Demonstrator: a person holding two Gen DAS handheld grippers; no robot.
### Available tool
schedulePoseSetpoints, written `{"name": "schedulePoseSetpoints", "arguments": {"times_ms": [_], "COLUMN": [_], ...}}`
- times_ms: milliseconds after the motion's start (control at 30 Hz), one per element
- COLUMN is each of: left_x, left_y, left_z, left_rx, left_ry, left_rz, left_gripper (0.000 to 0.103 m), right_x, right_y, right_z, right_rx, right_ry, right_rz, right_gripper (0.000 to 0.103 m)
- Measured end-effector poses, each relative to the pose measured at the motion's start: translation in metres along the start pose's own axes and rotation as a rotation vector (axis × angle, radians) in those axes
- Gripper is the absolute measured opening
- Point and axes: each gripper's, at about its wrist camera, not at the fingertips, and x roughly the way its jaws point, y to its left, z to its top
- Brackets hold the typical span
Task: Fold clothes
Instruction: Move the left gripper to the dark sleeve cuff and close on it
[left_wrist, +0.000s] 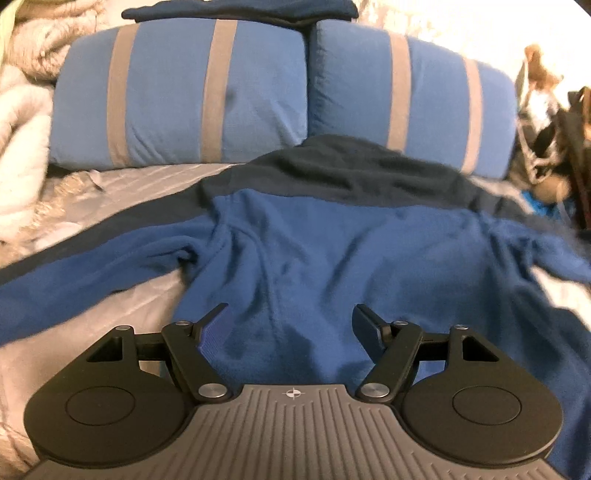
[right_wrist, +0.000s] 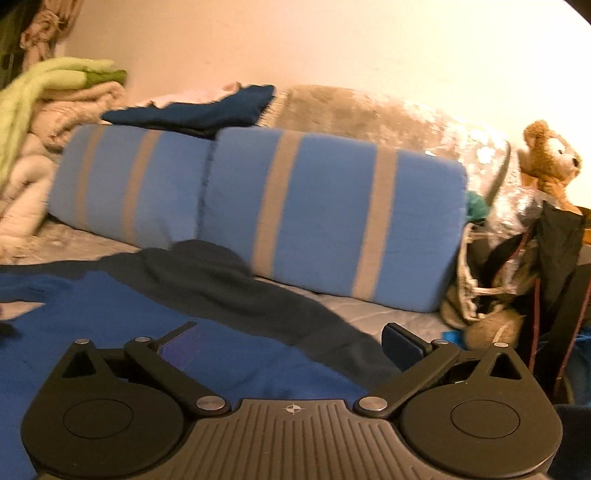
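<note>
A blue fleece top (left_wrist: 332, 254) with a dark navy upper part lies spread and creased on the grey bed sheet (left_wrist: 122, 192), its sleeves reaching out to both sides. My left gripper (left_wrist: 290, 317) hovers open over the top's lower body, nothing between its fingers. In the right wrist view the same top (right_wrist: 122, 317) fills the lower left, its navy part (right_wrist: 229, 291) running toward the pillows. My right gripper (right_wrist: 290, 336) is open above the top's right side, with nothing held.
Two blue pillows with grey stripes (left_wrist: 207, 92) (right_wrist: 325, 221) stand across the back of the bed. A folded navy garment (right_wrist: 207, 107) lies behind them. Pale blankets (left_wrist: 22, 110) pile at the left. A teddy bear (right_wrist: 550, 158) and bags (right_wrist: 517, 266) crowd the right edge.
</note>
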Motion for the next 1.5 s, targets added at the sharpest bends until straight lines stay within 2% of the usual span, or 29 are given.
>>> {"name": "schedulePoseSetpoints", "arguments": {"times_ms": [133, 333, 433, 533, 633, 733, 1033, 1200, 1233, 1367, 1500], "left_x": [-0.014, -0.044, -0.055, -0.062, -0.068, -0.072, -0.079, -0.079, -0.078, -0.07, -0.056], "left_y": [0.02, 0.066, 0.099, 0.138, 0.177, 0.213, 0.316, 0.367, 0.374, 0.396, 0.41], "left_z": [-0.003, -0.003, -0.005, -0.01, -0.019, -0.03, -0.066, -0.098, -0.105, -0.127, -0.143], "left_rx": [-0.095, -0.137, -0.169, -0.245, -0.313, -0.359, -0.583, -0.824, -0.864, -1.014, -1.087], "left_ry": [-0.043, -0.11, -0.149, -0.166, -0.204, -0.223, -0.279, -0.276, -0.276, -0.273, -0.267], "left_rz": [-0.054, -0.027, 0.031, 0.109, 0.158, 0.244, 0.436, 0.438, 0.427, 0.365, 0.356], "left_gripper": [0.071, 0.071, 0.071, 0.071, 0.071, 0.071, 0.071, 0.07, 0.07, 0.069, 0.06], "right_x": [-0.005, -0.003, 0.004, 0.015, 0.024, 0.03, 0.043, 0.044, 0.045, 0.045, 0.048], "right_y": [0.036, 0.088, 0.11, 0.127, 0.135, 0.14, 0.144, 0.149, 0.149, 0.145, 0.146], "right_z": [0.0, -0.007, -0.015, -0.024, -0.029, -0.034, -0.048, -0.068, -0.071, -0.073, -0.074], "right_rx": [-0.047, -0.107, -0.132, -0.128, -0.101, -0.086, -0.044, -0.047, -0.049, -0.019, -0.014], "right_ry": [-0.002, 0.01, 0.019, 0.042, 0.067, 0.09, 0.148, 0.199, 0.209, 0.214, 0.228], "right_rz": [0.057, 0.186, 0.237, 0.287, 0.325, 0.362, 0.375, 0.4, 0.401, 0.397, 0.388], "right_gripper": [0.103, 0.103, 0.103, 0.103, 0.103, 0.103, 0.103, 0.101, 0.097, 0.096, 0.096]}}
